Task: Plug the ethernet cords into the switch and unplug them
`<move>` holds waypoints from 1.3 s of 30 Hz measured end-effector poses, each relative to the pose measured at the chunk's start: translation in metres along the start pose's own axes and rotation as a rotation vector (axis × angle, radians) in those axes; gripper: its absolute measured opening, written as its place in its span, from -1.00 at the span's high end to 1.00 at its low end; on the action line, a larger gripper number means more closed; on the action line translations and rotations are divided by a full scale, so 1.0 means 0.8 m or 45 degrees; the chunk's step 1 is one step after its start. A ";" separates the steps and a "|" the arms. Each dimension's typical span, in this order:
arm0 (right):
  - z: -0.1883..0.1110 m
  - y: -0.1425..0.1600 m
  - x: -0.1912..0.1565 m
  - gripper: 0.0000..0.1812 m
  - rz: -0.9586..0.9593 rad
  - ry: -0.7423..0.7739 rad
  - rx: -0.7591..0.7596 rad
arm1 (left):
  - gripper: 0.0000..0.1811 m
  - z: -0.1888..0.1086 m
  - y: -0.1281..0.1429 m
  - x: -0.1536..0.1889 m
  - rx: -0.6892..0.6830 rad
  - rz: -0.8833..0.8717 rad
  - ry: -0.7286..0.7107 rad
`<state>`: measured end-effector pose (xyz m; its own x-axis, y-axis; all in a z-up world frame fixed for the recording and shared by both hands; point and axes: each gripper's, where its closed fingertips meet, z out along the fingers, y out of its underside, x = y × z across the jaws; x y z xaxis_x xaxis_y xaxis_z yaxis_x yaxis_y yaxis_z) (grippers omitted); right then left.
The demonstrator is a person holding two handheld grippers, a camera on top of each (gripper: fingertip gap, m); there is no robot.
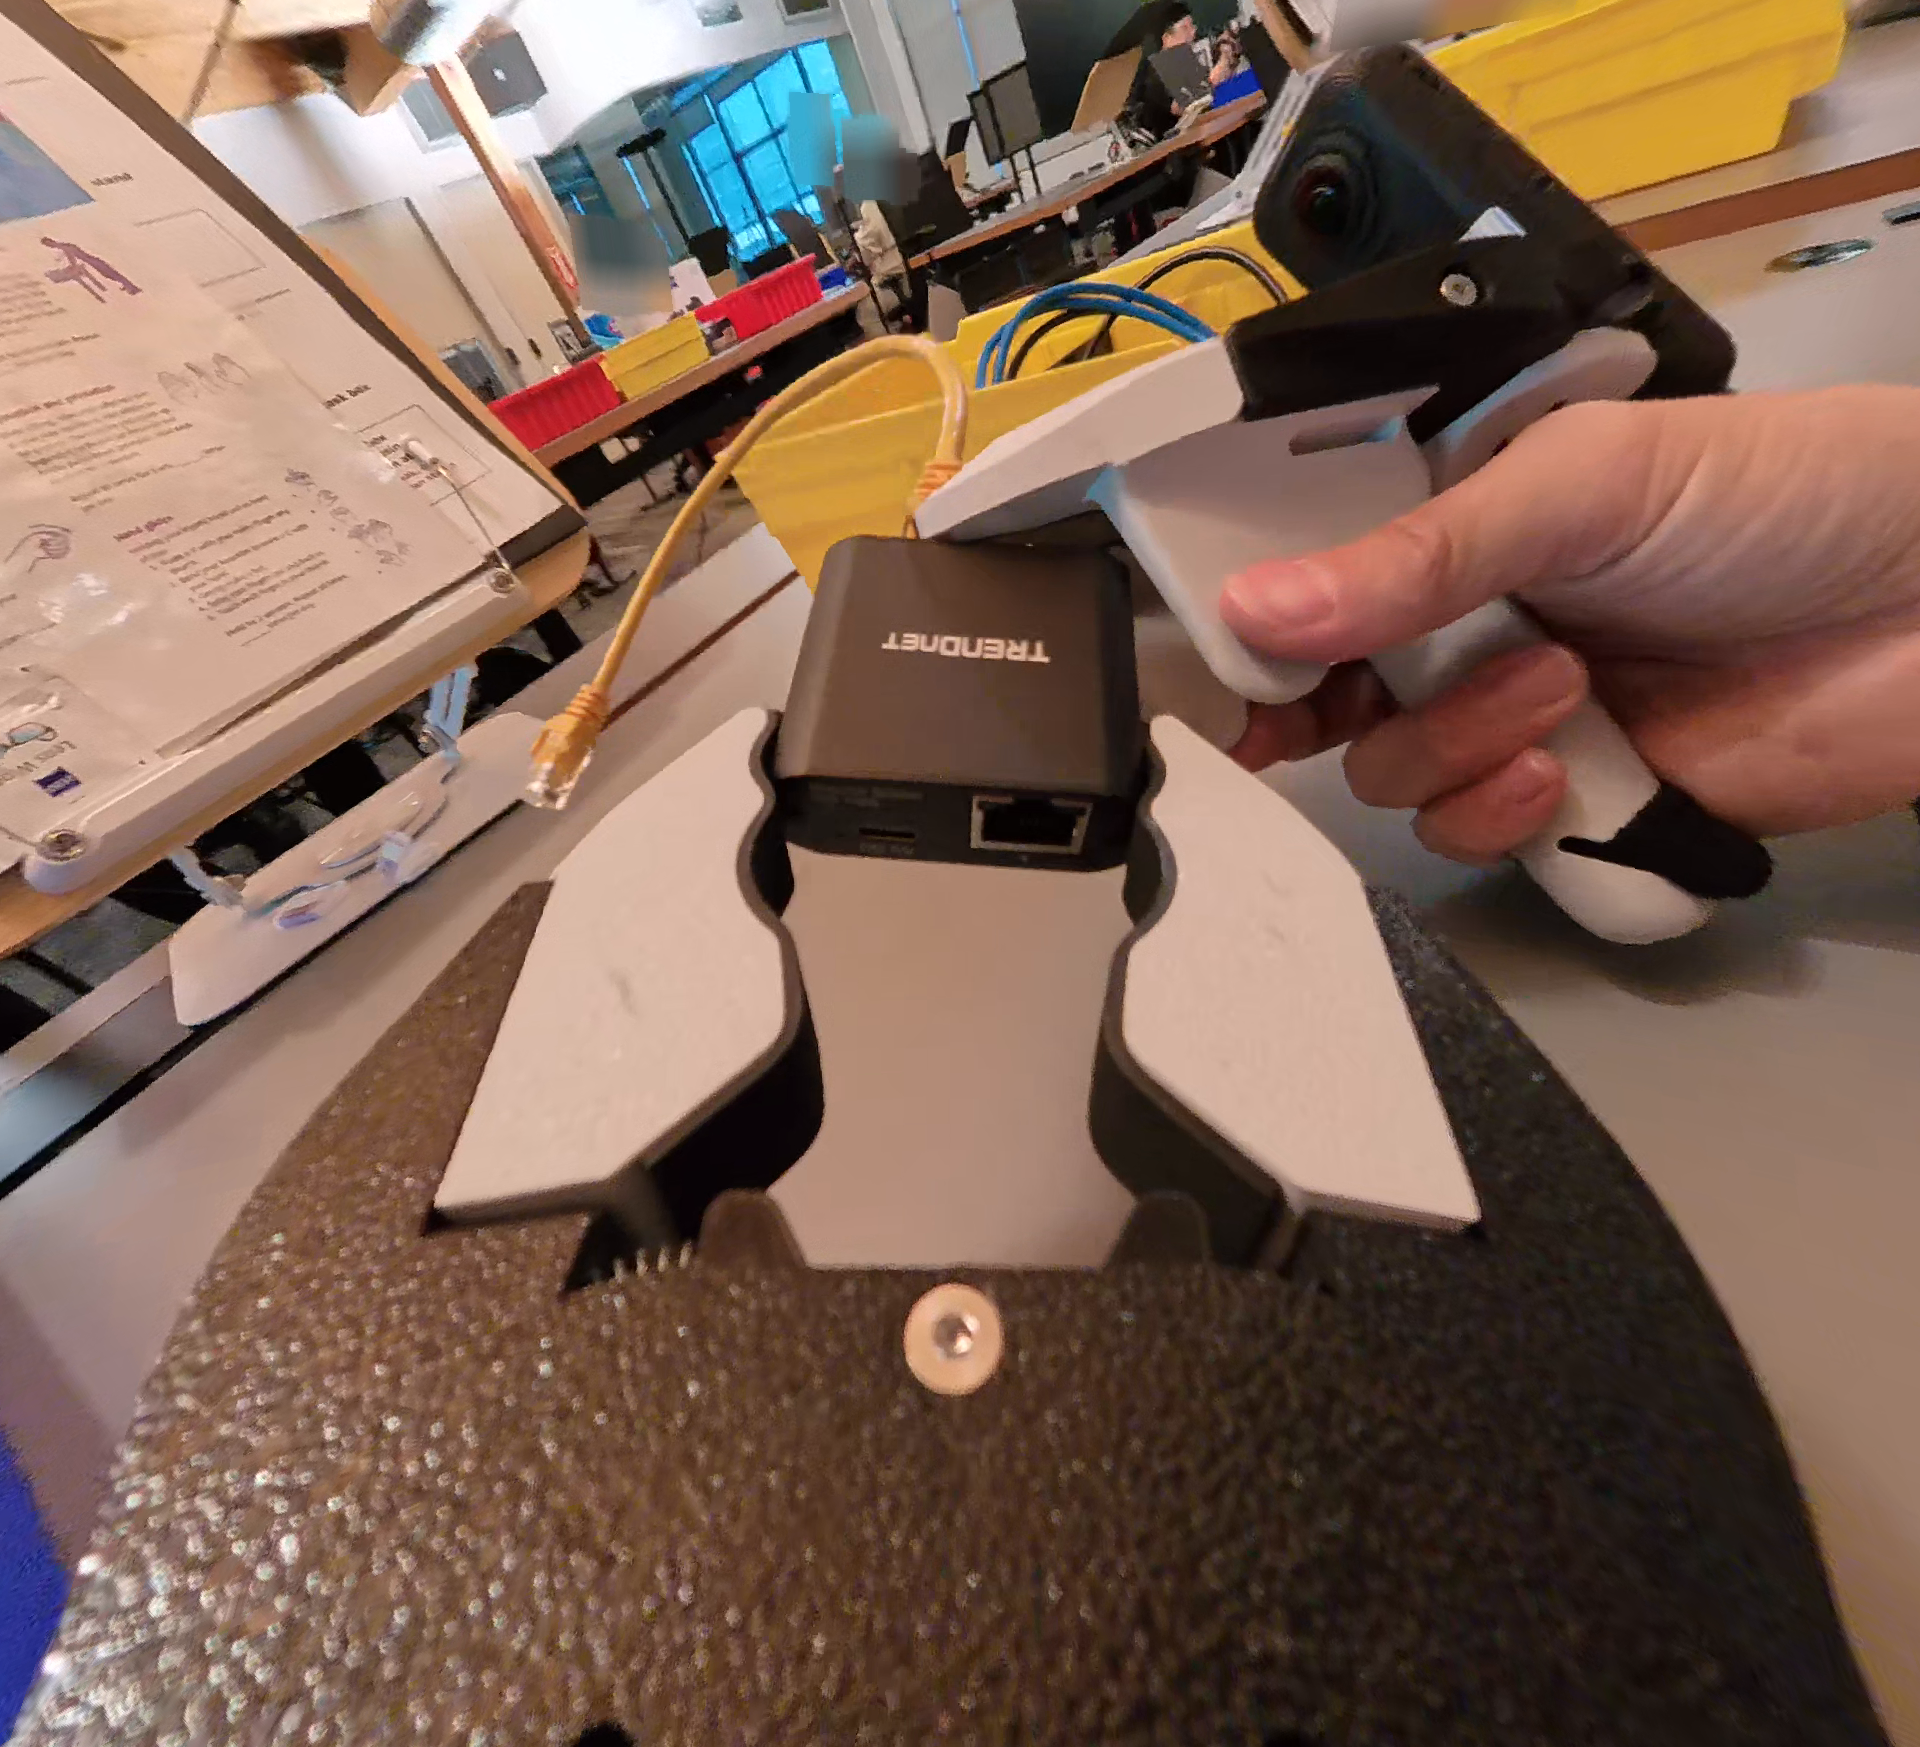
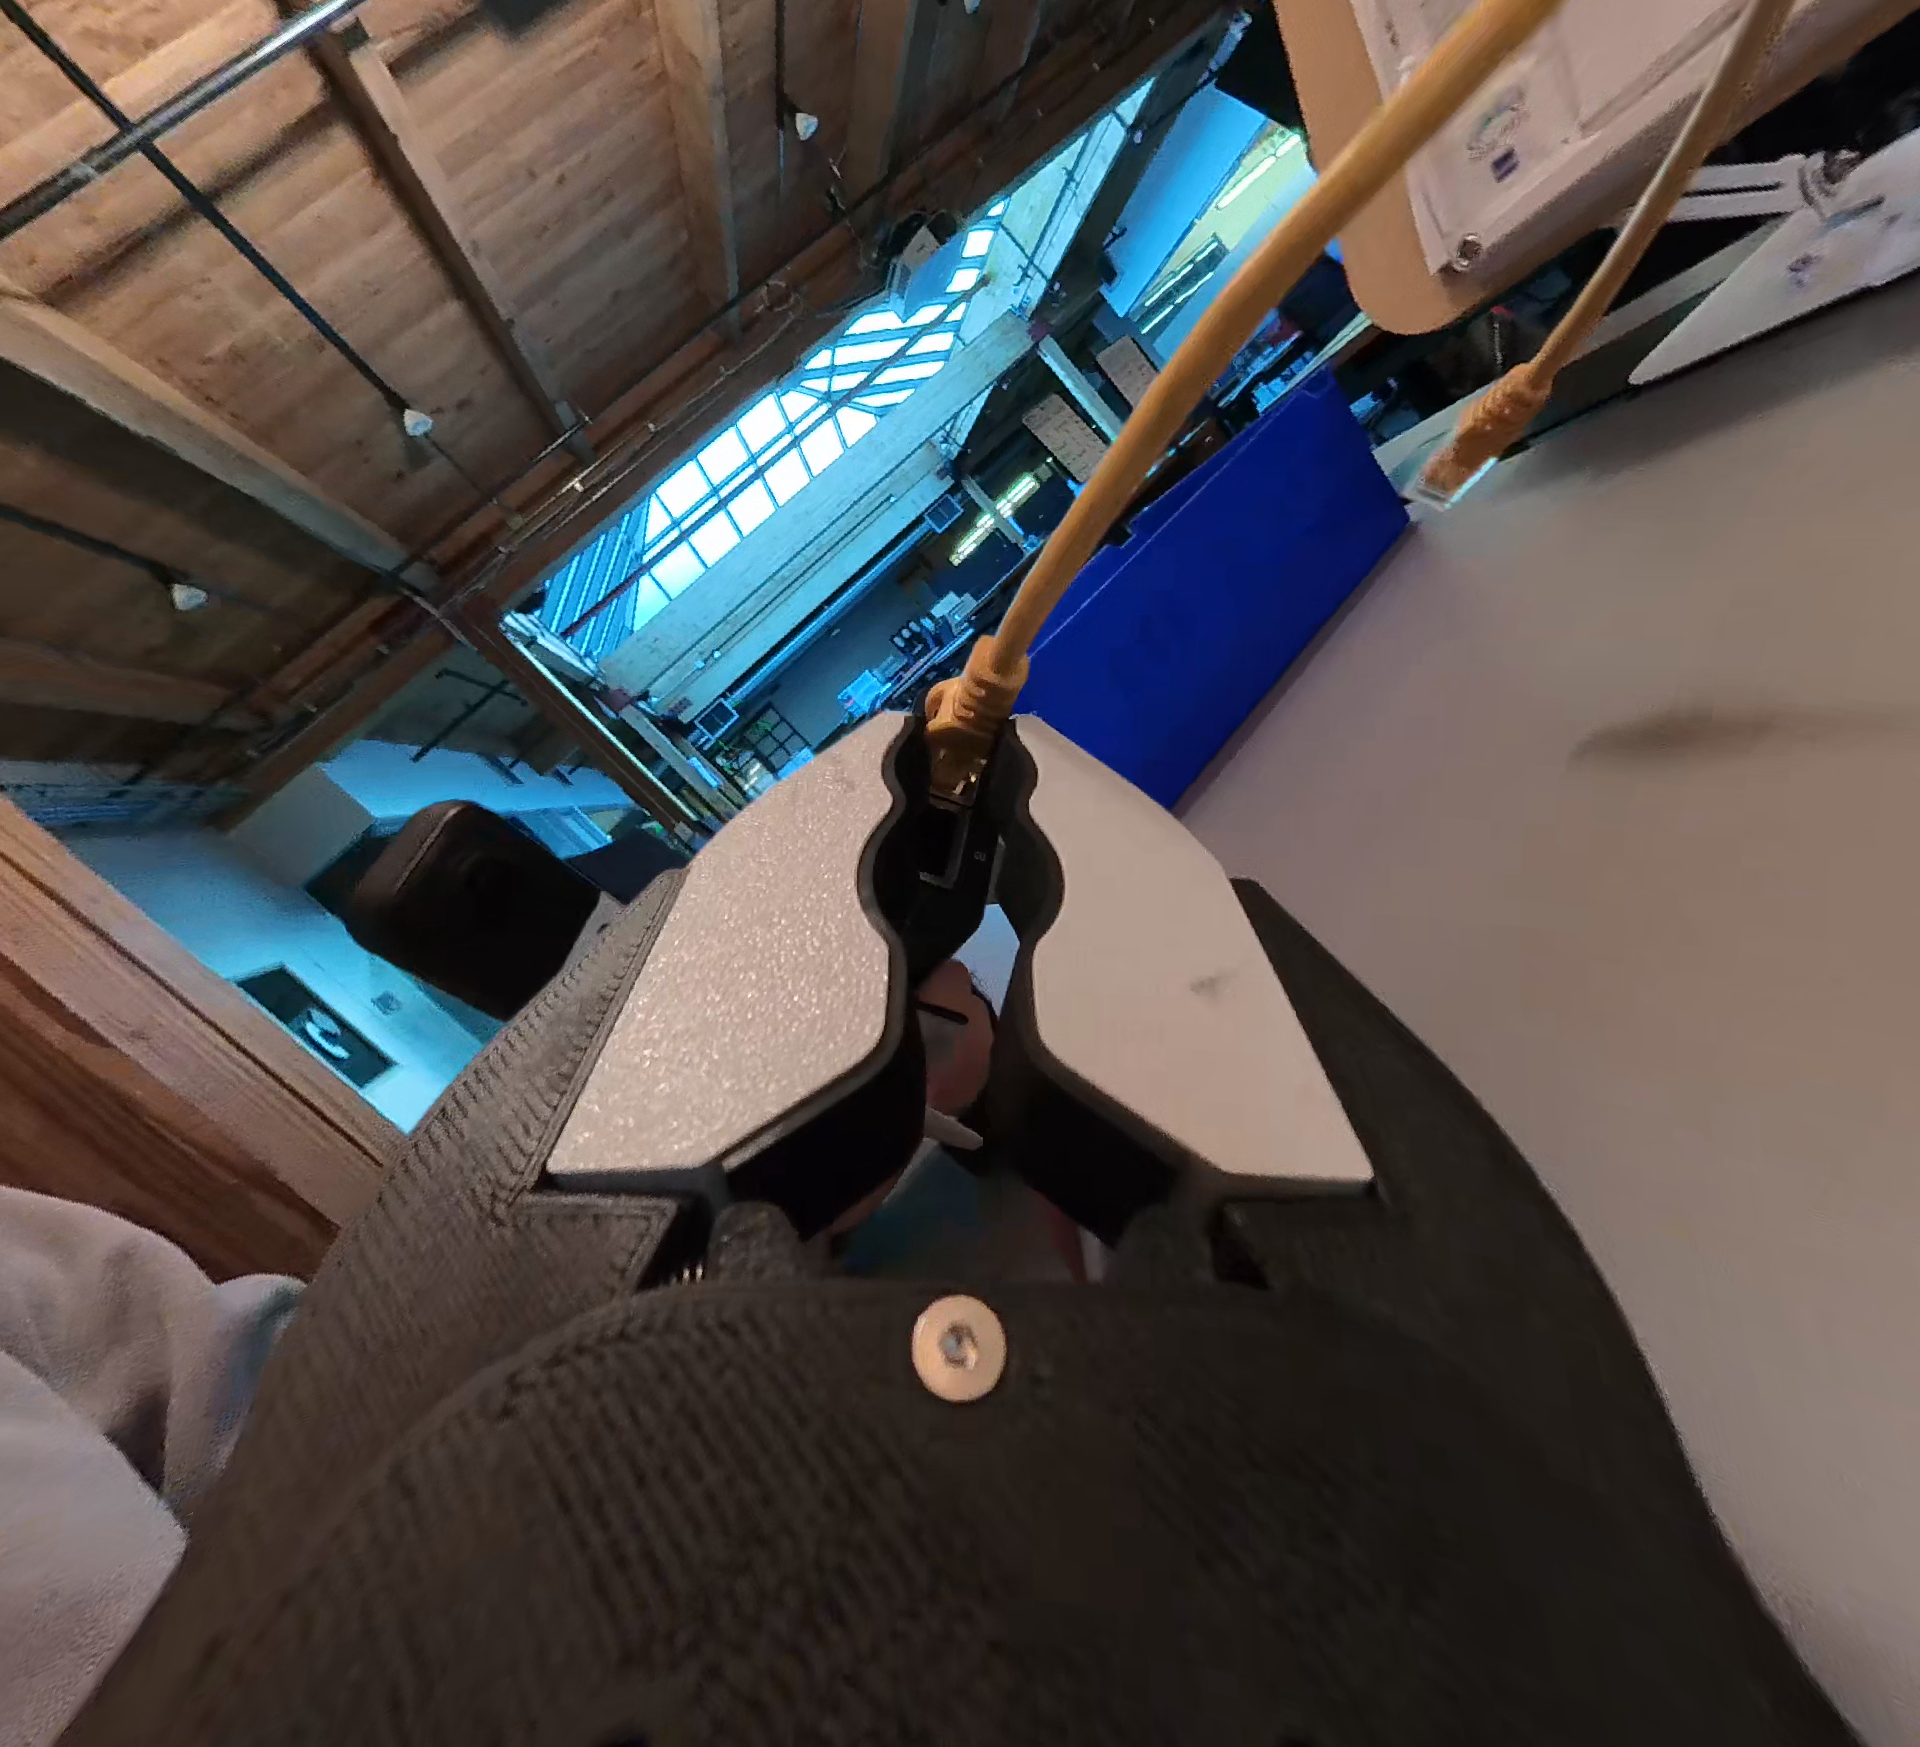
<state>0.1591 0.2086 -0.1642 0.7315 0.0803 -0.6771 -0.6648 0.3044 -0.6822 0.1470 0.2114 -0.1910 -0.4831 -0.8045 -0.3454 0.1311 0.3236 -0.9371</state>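
Note:
My left gripper (image 1: 956, 752) is shut on a small black switch (image 1: 961, 658) and holds it above the grey table (image 1: 1683, 1126). An empty port (image 1: 1029, 827) on the switch faces the camera. A yellow ethernet cord (image 1: 727, 471) arcs up from behind the switch's far edge, and its free plug (image 1: 561, 752) hangs at the left. My right gripper (image 2: 961, 752), held in a hand (image 1: 1662, 617), reaches over that far edge. It is shut on the cord's other plug (image 2: 966, 721). The free plug also shows in the right wrist view (image 2: 1475, 440). Whether the held plug sits in a port is hidden.
A slanted stand with a laminated sheet (image 1: 208, 471) is close on the left. Yellow bins (image 1: 1621, 66) stand behind, one holding blue cables (image 1: 1081, 326). A blue bin (image 2: 1226, 627) stands at the table's edge. Desks and people are far off. My two grippers' fingertips are within a few centimetres of each other.

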 end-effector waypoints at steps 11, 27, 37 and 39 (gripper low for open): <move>0.000 -0.007 -0.008 0.83 -0.168 -0.004 -0.067 | 0.32 0.002 -0.004 0.002 0.015 -0.041 -0.001; -0.110 -0.149 -0.018 0.86 -0.602 0.195 -0.185 | 0.32 0.001 0.004 0.002 -0.032 -0.056 0.040; -0.265 -0.205 0.042 0.86 -0.726 0.330 -0.771 | 0.32 0.000 0.004 0.001 -0.025 -0.073 0.048; -0.291 -0.205 0.060 0.87 -0.696 0.378 -0.942 | 0.32 0.000 0.004 0.001 -0.027 -0.073 0.046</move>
<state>0.2681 -0.0586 -0.1491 0.9677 -0.1689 -0.1872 -0.2450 -0.4546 -0.8564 0.1470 0.2121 -0.1943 -0.5201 -0.8039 -0.2884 0.0841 0.2879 -0.9540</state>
